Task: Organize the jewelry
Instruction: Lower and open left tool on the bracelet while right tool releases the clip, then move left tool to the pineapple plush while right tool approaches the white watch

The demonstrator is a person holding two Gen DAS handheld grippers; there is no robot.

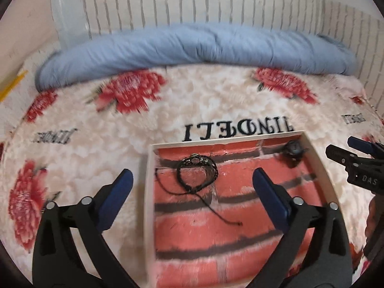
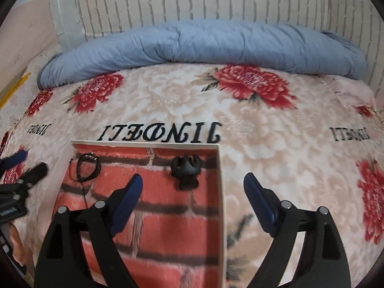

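Lying in the tray: a black braided bracelet [image 1: 197,171] sat in the far left corner of the shallow white-walled tray [image 1: 147,192], its thin cord trailing toward the viewer across the brick-print lining; a dark rounded piece [image 1: 293,149] rested in the far right corner, well apart from the bracelet.
Left gripper [image 1: 192,189]: fingers spread wide and holding nothing, one blue pad outside the tray's left wall over the blanket, the other above the tray floor.
Right gripper [image 2: 193,190]: also wide apart and empty, its left pad above the tray, its right pad over the blanket beyond the tray's right wall.
Surroundings: the tray lay on a floral blanket [image 1: 84,144] printed with red flowers and black lettering; a rolled blue quilt [image 1: 192,45] ran along the far edge, against a wall with a white brick pattern.
In the way: neither gripper covered the jewelry.
Right view only: the dark piece [image 2: 186,168] looked like a clip or a bunched strap with curled prongs, though blur left that uncertain; the bracelet [image 2: 87,169] appeared small at the left.
Left view only: a metal charm at the bracelet's top.
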